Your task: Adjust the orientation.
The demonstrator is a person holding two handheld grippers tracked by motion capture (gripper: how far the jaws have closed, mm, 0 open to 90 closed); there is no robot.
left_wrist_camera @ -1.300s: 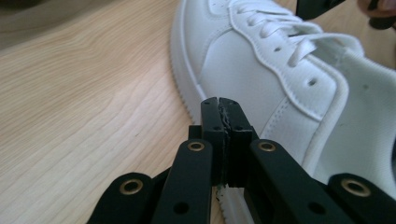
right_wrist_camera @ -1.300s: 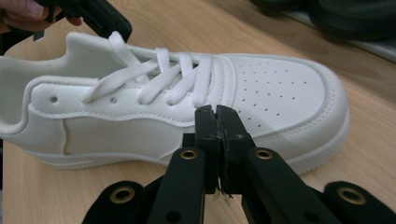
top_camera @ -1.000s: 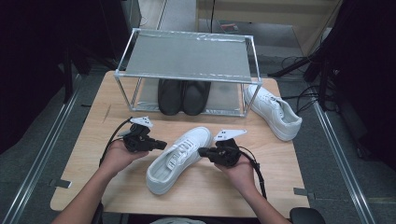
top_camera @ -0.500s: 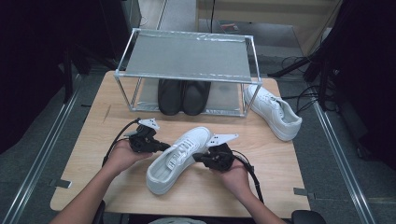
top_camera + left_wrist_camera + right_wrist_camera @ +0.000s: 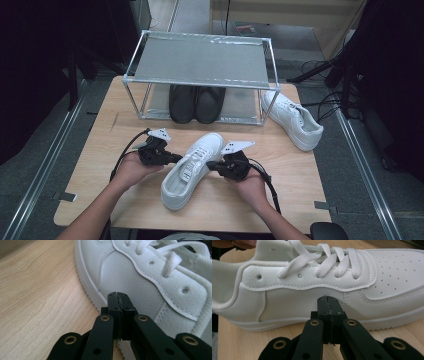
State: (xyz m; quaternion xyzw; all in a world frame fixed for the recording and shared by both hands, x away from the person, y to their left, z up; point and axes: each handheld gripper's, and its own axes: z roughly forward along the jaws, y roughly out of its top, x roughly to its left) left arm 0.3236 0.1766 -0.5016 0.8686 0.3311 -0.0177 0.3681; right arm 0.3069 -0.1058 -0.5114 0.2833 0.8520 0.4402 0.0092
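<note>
Since the earlier frames, my two hands have drawn in toward the shoe from either side; the shoe itself lies where it lay.

My left tool (image 5: pixel 176 158) sits at the left flank of the white leather lace-up sneaker (image 5: pixel 192 168). Its jaws are pressed fully together with nothing between them. In the left gripper view the closed tip (image 5: pixel 117 295) stands against the sneaker's side panel (image 5: pixel 140 277), just above the sole edge; I cannot tell whether it touches.

My right tool (image 5: pixel 210 164) sits at the opposite flank. Its jaws are likewise fully closed and empty. In the right gripper view the tip (image 5: pixel 327 299) stands against the side panel (image 5: pixel 294 302) below the lace eyelets; contact cannot be confirmed.

The sneaker lies on its sole on the light wooden bench (image 5: pixel 100 150), near the front middle, toe pointing away from me and toward the right, between the two tools.

Behind it stands a metal-framed rack with a grey shelf top (image 5: pixel 200 62). A pair of black shoes (image 5: pixel 196 103) stands under the shelf. A second white sneaker (image 5: pixel 292 119) lies on the bench just right of the rack.
</note>
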